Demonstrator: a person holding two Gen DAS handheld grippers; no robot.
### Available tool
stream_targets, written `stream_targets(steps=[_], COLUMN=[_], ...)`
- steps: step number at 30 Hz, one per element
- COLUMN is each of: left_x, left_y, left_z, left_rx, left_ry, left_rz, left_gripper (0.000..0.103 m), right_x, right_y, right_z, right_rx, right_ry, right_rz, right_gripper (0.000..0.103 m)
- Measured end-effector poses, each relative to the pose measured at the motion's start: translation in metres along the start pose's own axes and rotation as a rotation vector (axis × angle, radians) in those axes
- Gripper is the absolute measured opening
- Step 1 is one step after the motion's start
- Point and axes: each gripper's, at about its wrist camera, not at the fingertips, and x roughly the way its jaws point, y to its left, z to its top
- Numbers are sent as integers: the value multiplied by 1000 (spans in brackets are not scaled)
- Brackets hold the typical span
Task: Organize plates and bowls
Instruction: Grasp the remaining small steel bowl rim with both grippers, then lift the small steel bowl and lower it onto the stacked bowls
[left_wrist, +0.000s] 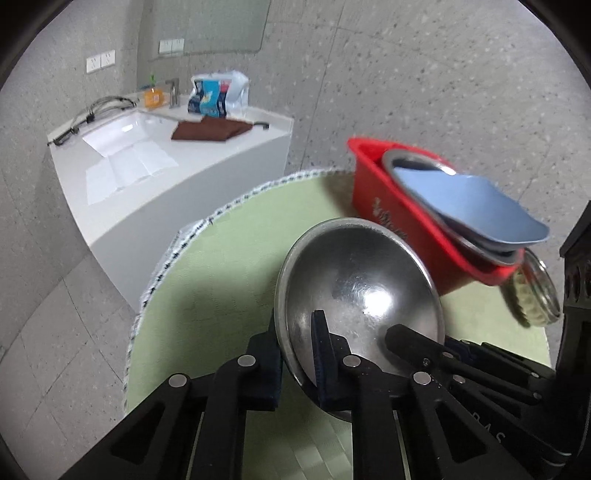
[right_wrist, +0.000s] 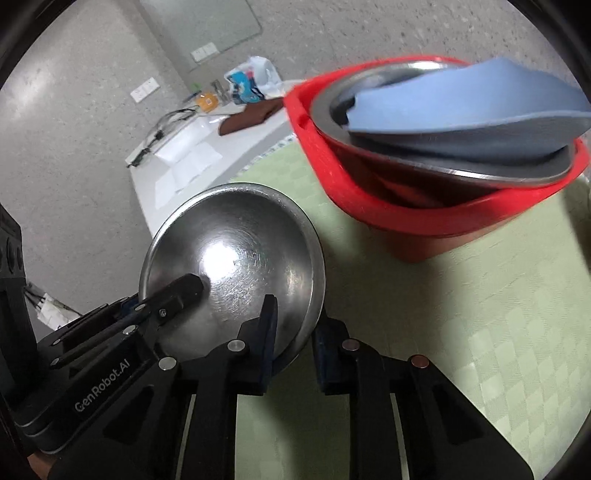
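Observation:
A shiny steel bowl (left_wrist: 360, 288) is held over the green table mat (left_wrist: 229, 266). My left gripper (left_wrist: 295, 354) is shut on its left rim. My right gripper (right_wrist: 293, 332) is shut on its right rim; the bowl also shows in the right wrist view (right_wrist: 236, 254). The right gripper's finger (left_wrist: 413, 341) shows inside the bowl in the left wrist view. Behind it, a red tub (left_wrist: 402, 218) holds a steel bowl (left_wrist: 410, 162) and a blue plate (left_wrist: 472, 206) that juts over the rim. The tub (right_wrist: 424, 218) and blue plate (right_wrist: 465, 99) also show in the right wrist view.
A glass jar (left_wrist: 535, 291) lies right of the tub. A white counter (left_wrist: 177, 173) with a sink, a brown cloth (left_wrist: 210, 129) and a snack bag (left_wrist: 218, 92) stands behind the table's far left edge. The floor is grey stone.

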Motion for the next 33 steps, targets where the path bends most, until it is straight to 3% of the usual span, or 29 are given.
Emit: stream_targets(steps=[8, 17, 26, 33], left_x=[-74, -124, -84, -15], left_y=[-38, -145, -262, -326], left_z=[-26, -38, -29, -10], left_rx=[2, 84, 104, 78], left_ry=[-86, -162, -130, -70], left_rz=[-45, -115, -173, -147], left_gripper=[10, 10, 11, 11], right_x=[-65, -162, -222, -216], right_y=[-3, -66, -181, -261], right_z=[-7, -2, 23, 45], right_rx=[-29, -22, -33, -36], right_ry=[-72, -188, -214, -154], right_rz=[33, 8, -43, -55], right_gripper=[17, 17, 17, 17])
